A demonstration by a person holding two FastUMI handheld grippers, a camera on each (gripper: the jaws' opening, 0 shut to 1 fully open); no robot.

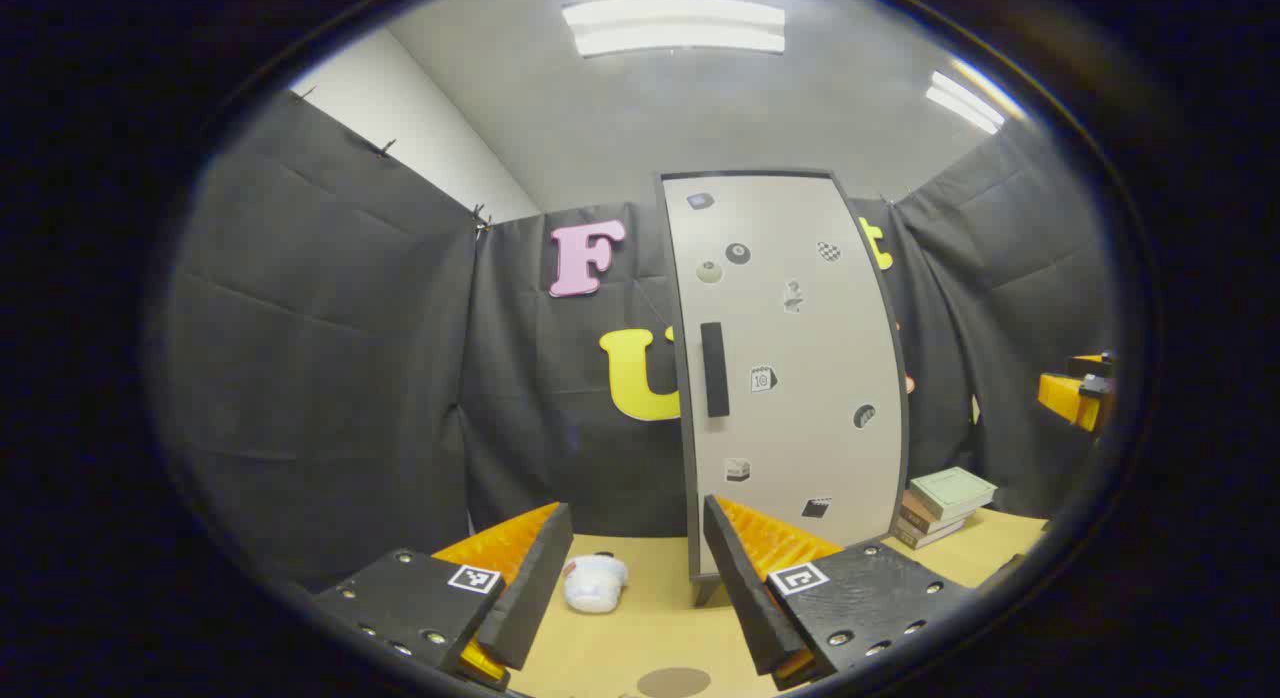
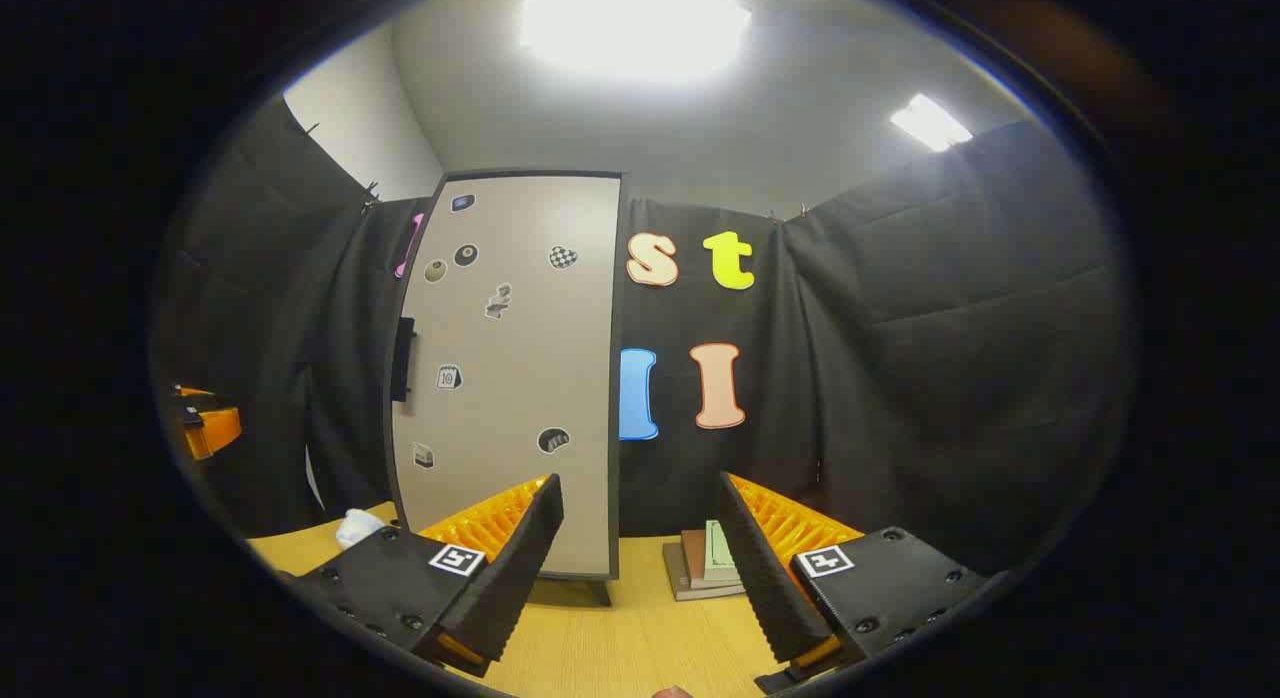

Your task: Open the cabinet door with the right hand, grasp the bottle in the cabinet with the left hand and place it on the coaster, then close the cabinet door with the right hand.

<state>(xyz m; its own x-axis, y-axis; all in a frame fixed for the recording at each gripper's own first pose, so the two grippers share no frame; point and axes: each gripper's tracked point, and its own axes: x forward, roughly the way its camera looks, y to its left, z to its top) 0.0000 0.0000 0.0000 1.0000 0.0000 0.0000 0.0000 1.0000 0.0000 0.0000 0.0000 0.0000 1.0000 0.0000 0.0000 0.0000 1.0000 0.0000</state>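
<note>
A tall pale cabinet stands on the wooden table with its door closed; a dark vertical handle sits on the door's left side. In the right gripper view the cabinet stands left of centre with the handle at its left edge. A round brown coaster lies on the table near the front edge. My left gripper is open, held short of the cabinet. My right gripper is open too, some way in front of the door. The bottle is hidden behind the door.
A small white object lies on the table left of the cabinet, seen as well in the right gripper view. A stack of books lies right of the cabinet. Black cloth walls close in behind and on both sides.
</note>
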